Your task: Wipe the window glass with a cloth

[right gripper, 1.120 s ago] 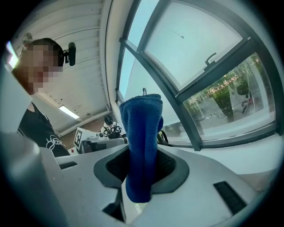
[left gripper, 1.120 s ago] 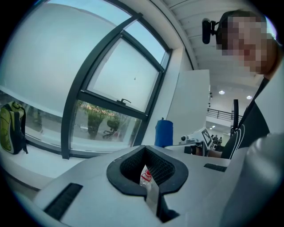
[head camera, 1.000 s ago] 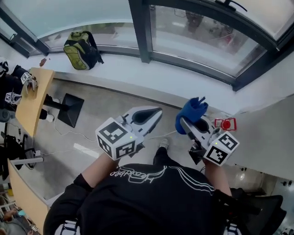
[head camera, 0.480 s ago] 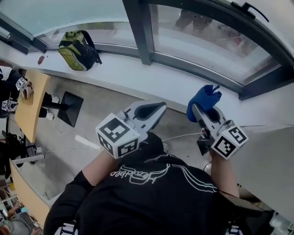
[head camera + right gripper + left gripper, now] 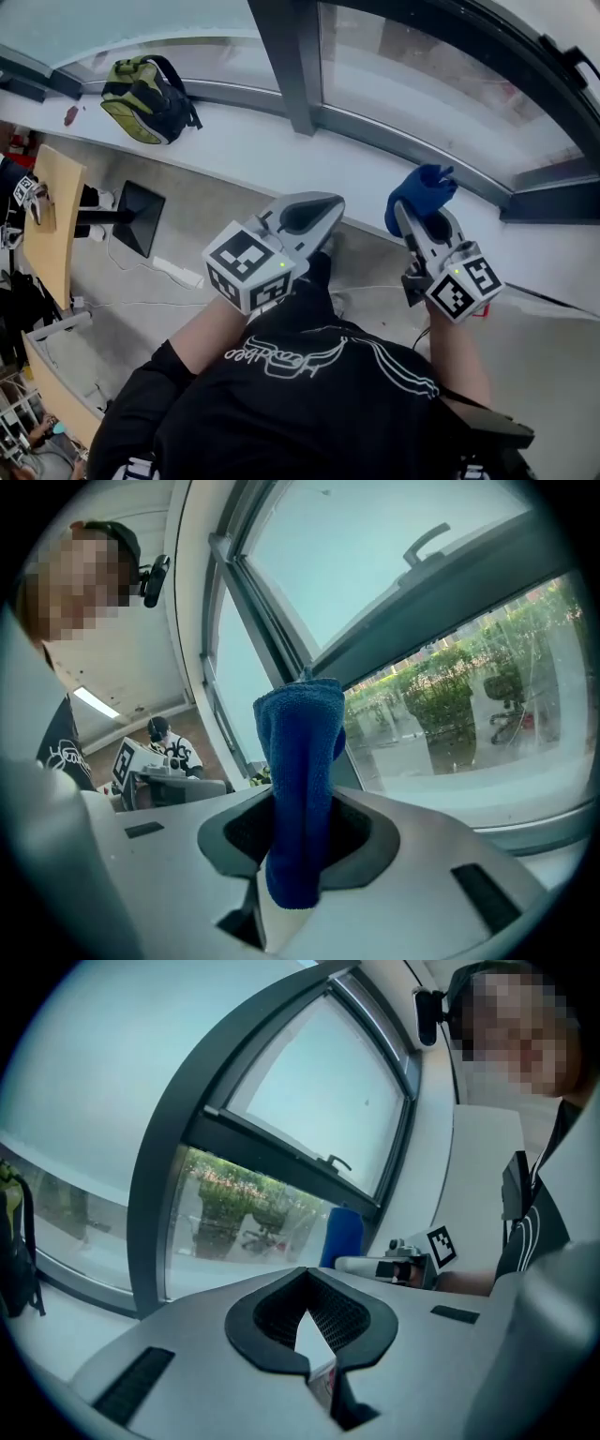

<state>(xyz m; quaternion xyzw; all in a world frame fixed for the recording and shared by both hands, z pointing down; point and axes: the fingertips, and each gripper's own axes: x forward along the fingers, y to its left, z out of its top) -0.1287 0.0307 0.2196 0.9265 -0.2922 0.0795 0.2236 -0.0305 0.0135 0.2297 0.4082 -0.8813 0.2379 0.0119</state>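
Wiping looks not yet begun: the right hand-held gripper [image 5: 419,214], centre-right of the head view, is clamped on the blue cloth [image 5: 422,190], seemingly short of the glass [image 5: 441,94]; the left hand-held gripper [image 5: 309,214], jaws together, holds nothing.

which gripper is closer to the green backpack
Left. The left gripper is right of the backpack on the sill; the right gripper, holding the cloth, is farther right.

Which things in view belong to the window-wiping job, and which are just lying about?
For the job: blue cloth, clamped in the right hand-held gripper; window glass.

Lying about: backpack on the sill; wooden desk; power strip on the floor. The left hand-held gripper is shut and empty.
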